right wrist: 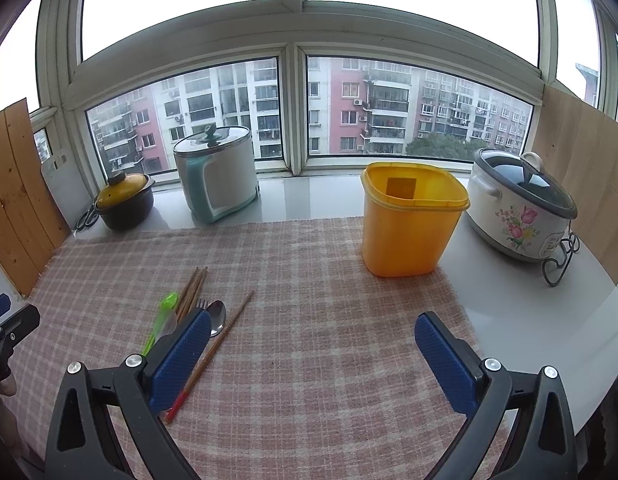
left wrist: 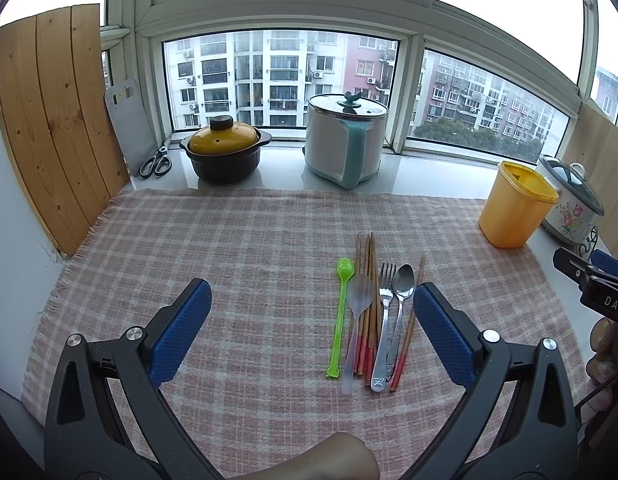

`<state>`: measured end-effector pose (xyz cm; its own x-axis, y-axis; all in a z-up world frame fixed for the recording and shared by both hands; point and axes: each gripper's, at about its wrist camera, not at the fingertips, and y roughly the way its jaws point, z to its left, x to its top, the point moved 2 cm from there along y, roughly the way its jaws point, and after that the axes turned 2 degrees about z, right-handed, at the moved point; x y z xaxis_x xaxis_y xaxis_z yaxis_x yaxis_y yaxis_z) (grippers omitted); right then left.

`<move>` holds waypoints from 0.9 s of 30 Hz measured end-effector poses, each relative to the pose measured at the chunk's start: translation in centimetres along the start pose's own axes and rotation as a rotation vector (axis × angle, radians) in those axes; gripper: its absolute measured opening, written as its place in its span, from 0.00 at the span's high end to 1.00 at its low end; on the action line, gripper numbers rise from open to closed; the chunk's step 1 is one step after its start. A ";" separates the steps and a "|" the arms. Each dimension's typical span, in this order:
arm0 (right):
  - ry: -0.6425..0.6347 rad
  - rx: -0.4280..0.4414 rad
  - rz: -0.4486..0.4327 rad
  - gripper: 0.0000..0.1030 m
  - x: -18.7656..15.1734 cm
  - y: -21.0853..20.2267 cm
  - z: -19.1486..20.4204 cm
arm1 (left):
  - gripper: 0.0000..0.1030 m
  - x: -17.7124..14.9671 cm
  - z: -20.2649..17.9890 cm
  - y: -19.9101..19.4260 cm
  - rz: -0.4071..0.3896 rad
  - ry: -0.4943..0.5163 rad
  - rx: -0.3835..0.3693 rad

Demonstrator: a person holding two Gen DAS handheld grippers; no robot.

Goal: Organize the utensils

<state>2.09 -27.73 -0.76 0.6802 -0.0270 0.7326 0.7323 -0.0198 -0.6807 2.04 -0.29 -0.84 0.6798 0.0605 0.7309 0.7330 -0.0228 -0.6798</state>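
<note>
A pink checked cloth (left wrist: pixel 229 240) spreads beneath both grippers; ahead of the right gripper (right wrist: pixel 313 356), whose blue fingers stand spread and empty, an open yellow container (right wrist: pixel 409 232) stands on the cloth. The left gripper (left wrist: pixel 313 328) is likewise spread wide, holding nothing. Just inside its right finger (left wrist: pixel 441 332) lie the bundled chopsticks (left wrist: pixel 369 300), a steel fork (left wrist: pixel 383 332), steel spoon (left wrist: pixel 403 284), clear spoon (left wrist: pixel 359 300) and green stirrer (left wrist: pixel 341 312).

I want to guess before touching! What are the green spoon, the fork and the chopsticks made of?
Green spoon: probably plastic, bright and slightly see-through. Fork: looks like metal, silvery and shiny. Chopsticks: likely wood or bamboo, dull brown with red-painted ends.
</note>
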 end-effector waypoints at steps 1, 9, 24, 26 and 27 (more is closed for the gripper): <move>-0.001 0.000 0.000 0.00 0.0 0.0 0.0 | 0.00 0.0 0.0 0.0 0.001 0.001 0.001; -0.003 0.002 0.001 0.00 0.1 0.0 0.1 | 0.00 0.1 0.0 0.0 0.002 0.001 -0.001; -0.002 0.004 0.009 0.00 -0.1 0.2 0.1 | 0.00 0.2 -0.9 -0.1 0.006 0.001 -0.006; -0.001 0.003 0.009 0.00 -0.2 0.2 0.1 | 0.00 0.2 -1.0 -0.1 0.006 0.000 -0.006; -0.001 0.003 0.010 0.00 -0.2 0.2 0.1 | 0.00 0.1 -0.9 0.0 0.007 0.001 -0.007</move>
<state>2.15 -27.61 -1.05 0.6876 -0.0262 0.7256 0.7255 -0.0161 -0.6881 2.15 -1.18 -0.66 0.6847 0.0594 0.7264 0.7286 -0.0299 -0.6843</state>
